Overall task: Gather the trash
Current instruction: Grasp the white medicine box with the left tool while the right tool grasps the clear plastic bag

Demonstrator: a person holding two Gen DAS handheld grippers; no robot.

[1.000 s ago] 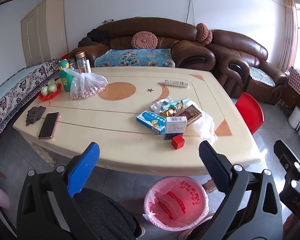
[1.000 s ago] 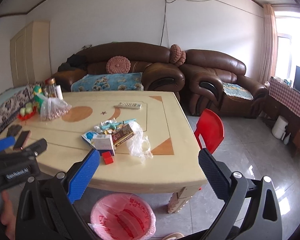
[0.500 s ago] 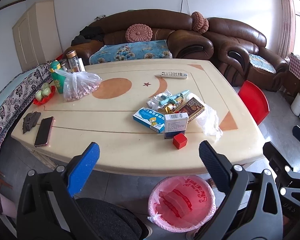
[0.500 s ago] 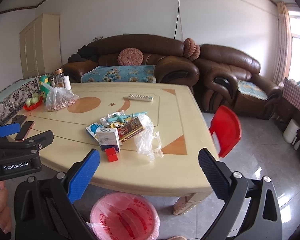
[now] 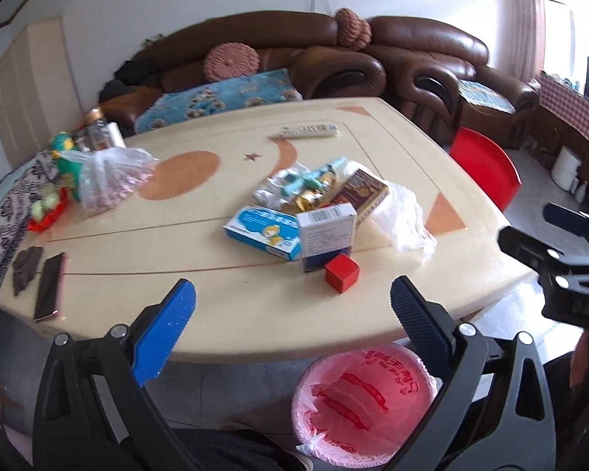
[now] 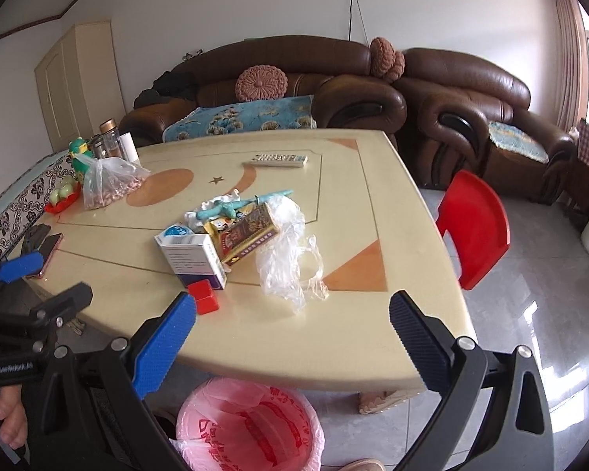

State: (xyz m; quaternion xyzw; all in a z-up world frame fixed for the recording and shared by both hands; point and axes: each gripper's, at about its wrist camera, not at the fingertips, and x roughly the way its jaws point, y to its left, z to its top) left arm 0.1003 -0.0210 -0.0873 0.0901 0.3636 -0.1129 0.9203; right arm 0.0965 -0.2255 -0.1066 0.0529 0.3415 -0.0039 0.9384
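Note:
A heap of trash lies near the front of the cream table: a red cube, a white medicine box, a blue box, a brown packet, teal wrappers and a crumpled clear bag. A bin with a pink liner stands on the floor under the front edge. My left gripper and right gripper hover open and empty above that edge, short of the heap.
On the table's left sit a phone, a dark cloth, a bag of nuts, bottles and a fruit dish. A remote lies farther back. A red chair stands at the right; brown sofas line the wall.
Both grippers have come forward and lower toward the table, so the heap looks larger. Their fingers stay spread as before; nothing was picked up.

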